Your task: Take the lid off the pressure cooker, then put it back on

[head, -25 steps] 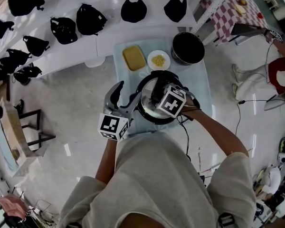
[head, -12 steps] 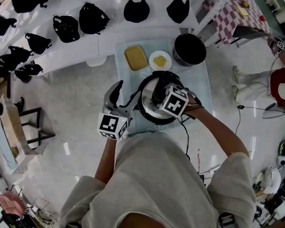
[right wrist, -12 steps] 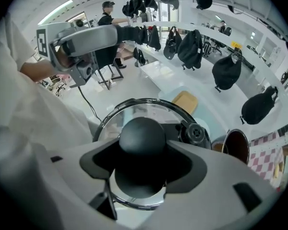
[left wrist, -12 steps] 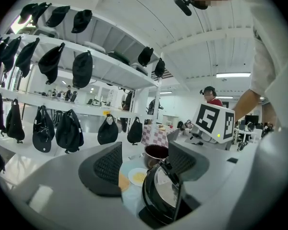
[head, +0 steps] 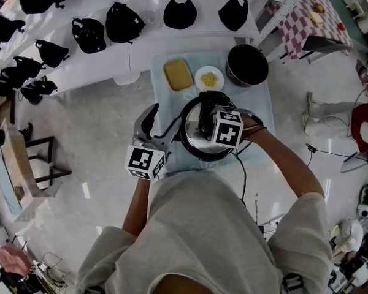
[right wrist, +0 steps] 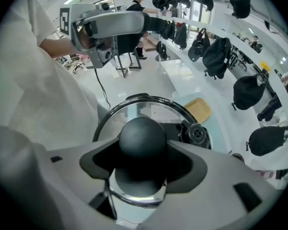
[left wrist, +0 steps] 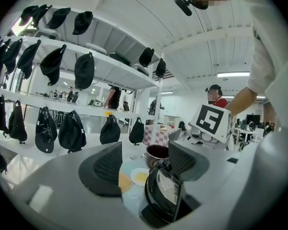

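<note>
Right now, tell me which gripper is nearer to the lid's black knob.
Right. The right gripper is clamped on the knob from above; the left gripper hangs open beside the pressure cooker, on its left, off the knob.

Lid knob (right wrist: 141,135) out of head view beneath right gripper (head: 205,126)

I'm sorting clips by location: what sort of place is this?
Probably a staged recording hall dressed like a shop, not a home kitchen: white shelves lined with black bags, a pressure cooker on a small table in the open floor, and another person standing further off.
</note>
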A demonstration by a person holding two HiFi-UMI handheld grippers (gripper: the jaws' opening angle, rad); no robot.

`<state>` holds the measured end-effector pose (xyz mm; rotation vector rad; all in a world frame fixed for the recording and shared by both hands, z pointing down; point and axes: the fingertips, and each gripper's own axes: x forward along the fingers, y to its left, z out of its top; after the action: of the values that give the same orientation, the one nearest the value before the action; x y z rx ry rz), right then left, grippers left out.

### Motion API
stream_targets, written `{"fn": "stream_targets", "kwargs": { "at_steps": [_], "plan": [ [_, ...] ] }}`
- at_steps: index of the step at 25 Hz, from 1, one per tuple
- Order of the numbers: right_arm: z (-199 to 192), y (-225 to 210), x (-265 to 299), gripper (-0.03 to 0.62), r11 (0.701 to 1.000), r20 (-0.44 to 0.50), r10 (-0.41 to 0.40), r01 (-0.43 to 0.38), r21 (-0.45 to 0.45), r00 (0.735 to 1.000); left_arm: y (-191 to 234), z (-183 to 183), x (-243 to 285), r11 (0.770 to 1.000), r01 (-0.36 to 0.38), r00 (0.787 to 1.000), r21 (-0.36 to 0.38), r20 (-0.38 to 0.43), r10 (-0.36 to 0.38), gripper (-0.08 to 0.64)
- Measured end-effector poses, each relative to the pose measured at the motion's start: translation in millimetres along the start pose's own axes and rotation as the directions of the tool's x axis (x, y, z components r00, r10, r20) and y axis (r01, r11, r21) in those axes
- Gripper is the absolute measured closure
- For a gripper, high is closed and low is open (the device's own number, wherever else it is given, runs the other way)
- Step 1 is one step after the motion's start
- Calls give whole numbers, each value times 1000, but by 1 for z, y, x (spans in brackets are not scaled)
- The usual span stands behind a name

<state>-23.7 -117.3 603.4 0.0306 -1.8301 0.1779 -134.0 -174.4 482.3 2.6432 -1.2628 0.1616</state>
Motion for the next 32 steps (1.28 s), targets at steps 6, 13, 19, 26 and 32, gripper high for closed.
{"fn": "stream_targets", "kwargs": {
  "at_steps": [6,13,19,26,32],
  "plan": [
    [-1,7,2,313,985,-41,34,-40,-170,999,1,0,-1,1000,-11,1000,-3,3,11,268],
    [0,10,3,311,971,-48,46,-56,-231,998,2,0,-2,1000,-18,1000,-2,4,18,268],
    [0,11,4,308,969,-53,47,-59,-241,997,-1,2,-2,1000,-21,1000,4,8,21,268],
    [0,11,3,308,974,-35,40,-47,-223,999,-4,4,-4,1000,-21,1000,9,13,21,268],
    [4,9,-1,283,968,22,-41,45,-248,999,-6,4,-9,1000,-23,1000,12,19,23,268]
  ]
}}
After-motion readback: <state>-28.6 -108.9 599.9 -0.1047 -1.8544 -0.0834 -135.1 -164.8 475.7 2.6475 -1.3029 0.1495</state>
